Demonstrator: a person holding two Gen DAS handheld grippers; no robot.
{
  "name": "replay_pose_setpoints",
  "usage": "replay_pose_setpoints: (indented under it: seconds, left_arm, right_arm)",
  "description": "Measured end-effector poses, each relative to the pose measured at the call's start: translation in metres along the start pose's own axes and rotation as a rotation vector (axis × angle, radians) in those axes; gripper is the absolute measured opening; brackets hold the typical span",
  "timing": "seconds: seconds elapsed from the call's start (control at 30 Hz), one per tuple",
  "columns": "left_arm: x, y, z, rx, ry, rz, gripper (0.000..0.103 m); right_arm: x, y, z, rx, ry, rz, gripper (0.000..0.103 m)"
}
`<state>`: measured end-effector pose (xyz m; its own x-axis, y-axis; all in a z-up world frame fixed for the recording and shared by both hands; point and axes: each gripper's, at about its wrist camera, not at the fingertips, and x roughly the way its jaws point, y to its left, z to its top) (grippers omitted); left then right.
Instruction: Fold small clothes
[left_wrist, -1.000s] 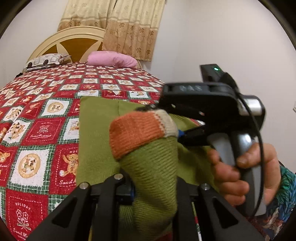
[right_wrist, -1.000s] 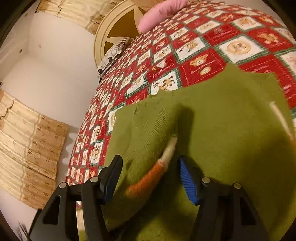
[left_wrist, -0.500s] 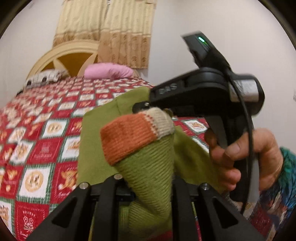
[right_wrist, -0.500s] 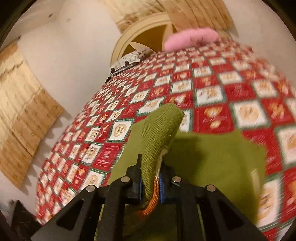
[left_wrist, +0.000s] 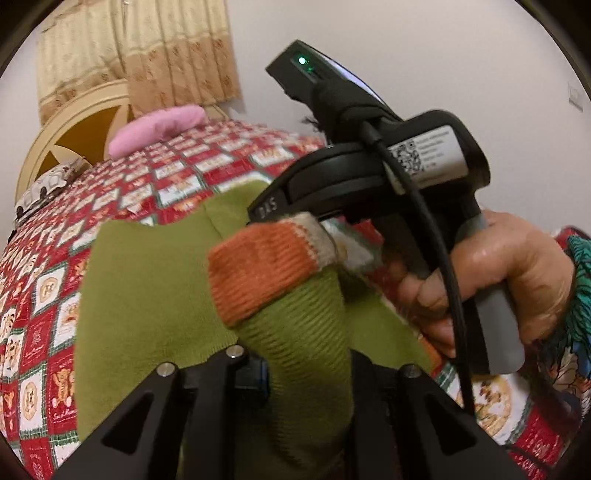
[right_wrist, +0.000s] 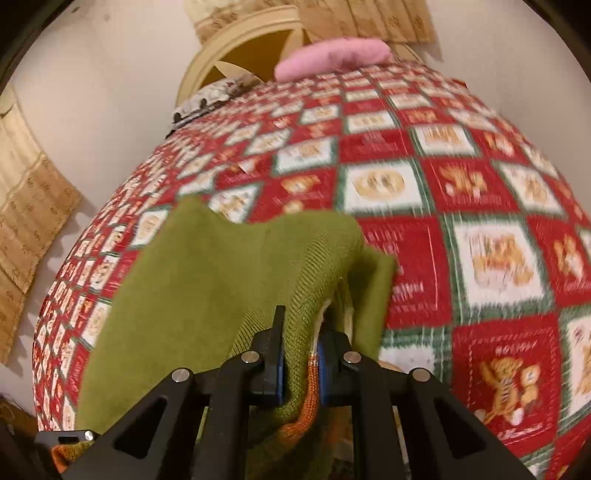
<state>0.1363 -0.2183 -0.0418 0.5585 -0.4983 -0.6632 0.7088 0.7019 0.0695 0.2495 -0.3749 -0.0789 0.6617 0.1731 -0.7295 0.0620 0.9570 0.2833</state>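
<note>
Right wrist view: a red quilted bed (right_wrist: 424, 177), curtained walls behind. My right tongs (right_wrist: 299, 363) clamp the green sweater (right_wrist: 207, 277). My left tongs (left_wrist: 306, 369), jaws easing apart, hold its orange cuff (left_wrist: 258, 269).

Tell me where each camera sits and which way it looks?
Left wrist: on the left gripper, jaws opening around the green knitted sweater's orange-cuffed sleeve; faces the right gripper in a hand.
Right wrist: on the right gripper, shut on the sweater; no body shows.
Shared: sweater, red patchwork bedspread, pink pillow.
</note>
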Motion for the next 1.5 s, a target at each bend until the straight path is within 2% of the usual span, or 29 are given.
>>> replay_pose_setpoints:
  seconds: [0.03,0.1,0.23,0.3,0.33,0.43,0.5,0.63,0.7,0.77,0.87,0.9,0.93,0.97,1.0,1.07,1.23,1.4,1.5]
  left_arm:
    - [0.0,0.0,0.0,0.003,0.005,0.001,0.026]
    - [-0.007,-0.001,-0.002,0.004,-0.002,-0.03,0.044]
    - [-0.044,0.001,-0.018,-0.01,-0.046,-0.055,0.057]
    - [-0.073,0.012,-0.039,-0.013,-0.083,-0.048,0.07]
    - [-0.079,0.013,-0.046,-0.015,-0.092,-0.045,0.072]
    - [-0.108,0.03,-0.07,-0.063,-0.115,-0.019,0.072]
    - [-0.118,0.047,-0.076,-0.121,-0.119,-0.008,0.072]
    - [-0.122,0.076,-0.073,-0.237,-0.112,0.023,0.072]
    - [-0.116,0.087,-0.068,-0.269,-0.099,0.072,0.072]
    - [-0.108,0.095,-0.064,-0.293,-0.096,0.09,0.072]
    - [-0.099,0.108,-0.062,-0.356,-0.085,0.096,0.077]
    - [-0.094,0.11,-0.061,-0.369,-0.077,0.096,0.077]
    - [-0.087,0.113,-0.062,-0.378,-0.066,0.103,0.077]
    - [-0.079,0.113,-0.063,-0.375,-0.043,0.123,0.077]
    - [-0.075,0.113,-0.067,-0.37,-0.023,0.138,0.077]
    - [-0.062,0.117,-0.077,-0.382,0.024,0.127,0.077]
    - [-0.061,0.129,-0.088,-0.461,0.054,0.069,0.081]
    - [-0.069,0.126,-0.093,-0.445,0.066,0.102,0.089]
    - [-0.079,0.124,-0.098,-0.429,0.053,0.143,0.09]
  right_arm:
    - [0.002,-0.004,-0.003,0.014,-0.018,0.014,0.012]
    - [0.002,-0.007,-0.003,0.035,-0.025,0.016,0.017]
    - [-0.013,-0.014,-0.005,0.094,-0.003,0.025,0.023]
    - [-0.041,-0.016,-0.013,0.104,-0.045,-0.029,0.027]
    - [-0.054,-0.016,-0.017,0.099,-0.067,-0.059,0.028]
    - [-0.093,-0.013,-0.038,0.086,-0.119,-0.135,0.028]
    - [-0.116,-0.009,-0.053,0.091,-0.142,-0.128,0.028]
    - [-0.147,0.016,-0.078,0.083,-0.18,-0.055,0.028]
    - [-0.149,0.033,-0.084,0.058,-0.174,-0.031,0.036]
    - [-0.144,0.049,-0.09,0.014,-0.168,-0.05,0.04]
    - [-0.126,0.061,-0.1,-0.03,-0.129,-0.106,0.04]
    - [-0.117,0.061,-0.104,-0.026,-0.107,-0.135,0.039]
    - [-0.107,0.06,-0.109,-0.02,-0.078,-0.164,0.031]
    - [-0.099,0.06,-0.114,-0.016,-0.053,-0.174,0.006]
    - [-0.091,0.06,-0.12,-0.006,-0.03,-0.173,0.006]
    - [-0.086,0.059,-0.133,0.03,-0.043,-0.161,0.006]
    - [-0.089,0.052,-0.149,0.072,-0.074,-0.13,0.006]
    - [-0.104,0.038,-0.158,0.119,-0.066,-0.072,0.005]
    - [-0.122,0.042,-0.166,0.128,-0.092,-0.106,0.006]
